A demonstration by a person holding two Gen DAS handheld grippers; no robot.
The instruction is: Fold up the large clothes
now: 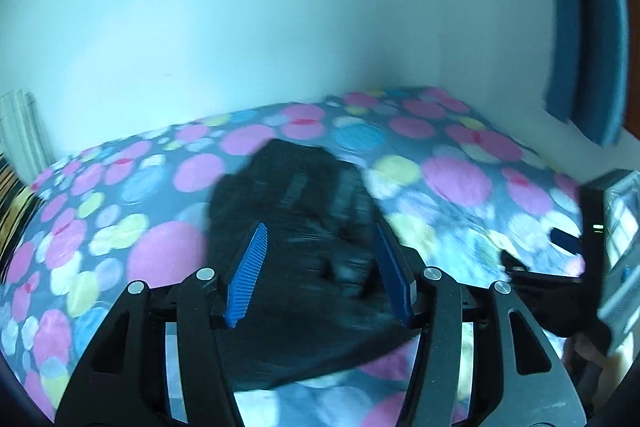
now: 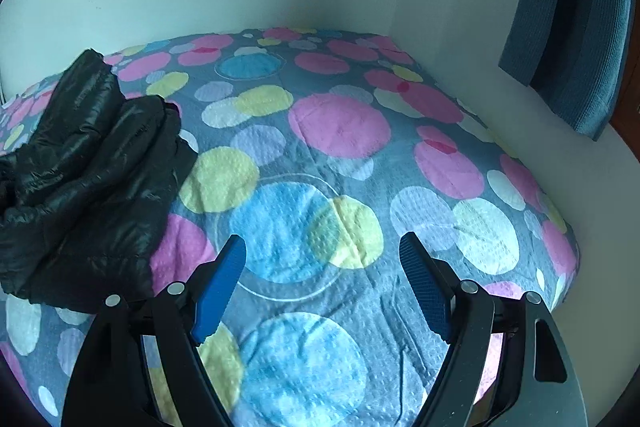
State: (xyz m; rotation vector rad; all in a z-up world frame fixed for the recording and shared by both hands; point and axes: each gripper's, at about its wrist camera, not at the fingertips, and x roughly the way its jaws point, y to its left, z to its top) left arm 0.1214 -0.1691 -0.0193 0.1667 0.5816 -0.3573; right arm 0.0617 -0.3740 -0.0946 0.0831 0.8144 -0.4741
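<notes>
Both wrist views angle down, close over bedspread (image 2: 340, 131); share black jacket (image 1: 296, 227).

A black puffer jacket (image 2: 88, 183) (glossy, quilted in narrow channels) lies bunched in a rumpled heap on the bed's dotted cover, toward nine o'clock in the right wrist view. In the blurred left wrist view the same jacket (image 1: 304, 227) fills the centre, its folds piled loosely rather than flat.

black jacket (image 2: 88, 163), polka-dot bedspread (image 2: 340, 131), blue fingers (image 2: 220, 283)
</notes>
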